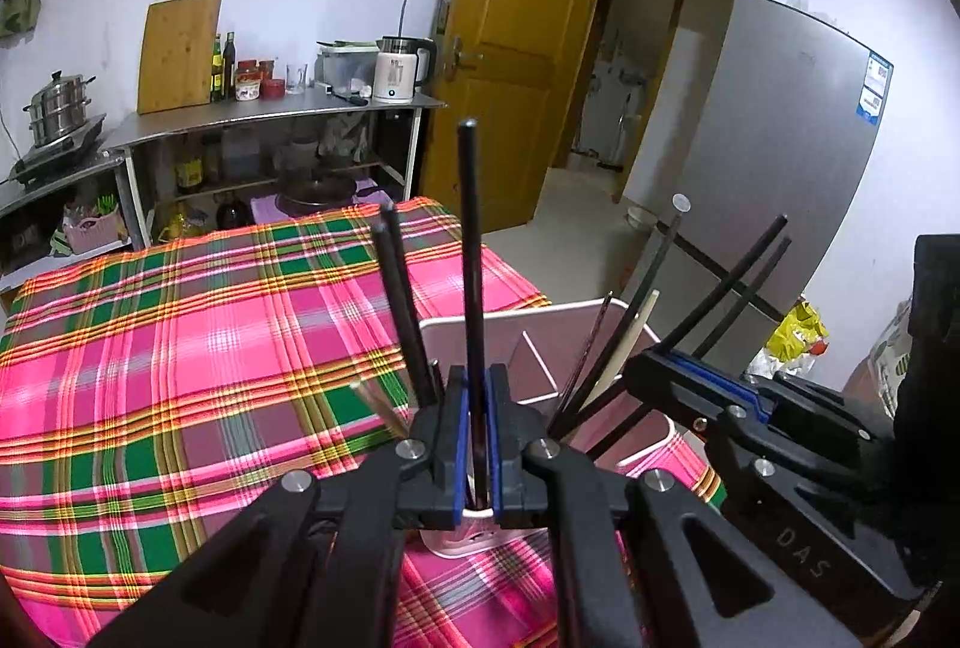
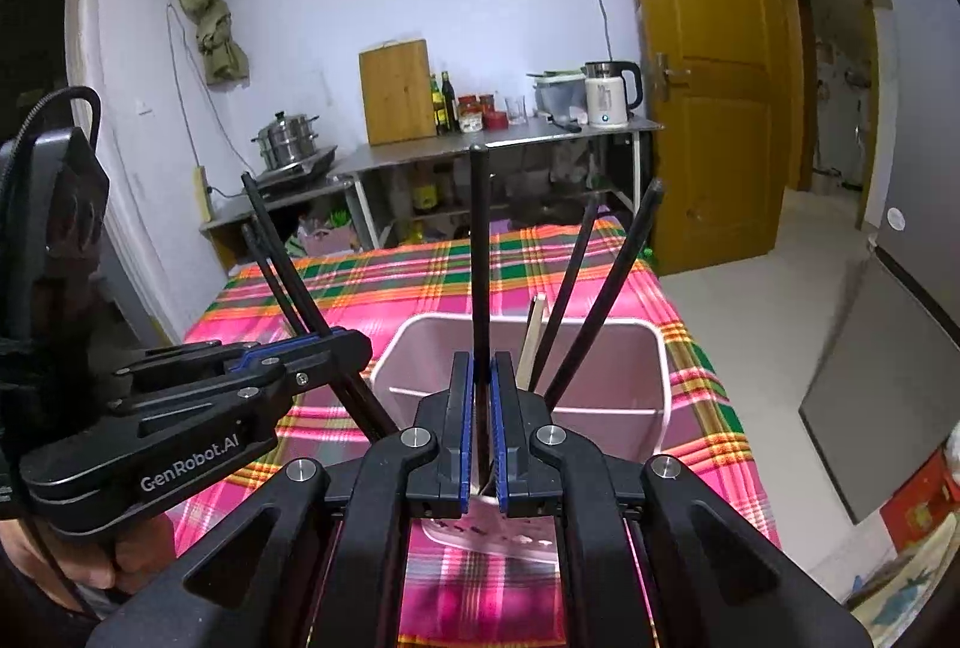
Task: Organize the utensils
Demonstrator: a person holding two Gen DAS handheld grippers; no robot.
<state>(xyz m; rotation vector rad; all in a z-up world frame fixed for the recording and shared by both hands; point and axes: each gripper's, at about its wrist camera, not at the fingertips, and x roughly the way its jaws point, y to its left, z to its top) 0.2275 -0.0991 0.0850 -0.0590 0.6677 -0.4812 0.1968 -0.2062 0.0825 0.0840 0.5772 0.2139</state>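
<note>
My left tongs [image 1: 474,408] clamped on one black chopstick [image 1: 471,258], stick upright, lower end inside pink-white holder [image 1: 576,324]. My right tongs [image 2: 480,408] likewise pinching another black chopstick [image 2: 480,240] over same holder [image 2: 600,342]. Holder sits on plaid-covered tabletop [image 1: 180,348], near its edge. More black chopsticks [image 2: 600,282] and pale one [image 2: 531,342] lean in holder's compartments.
</note>
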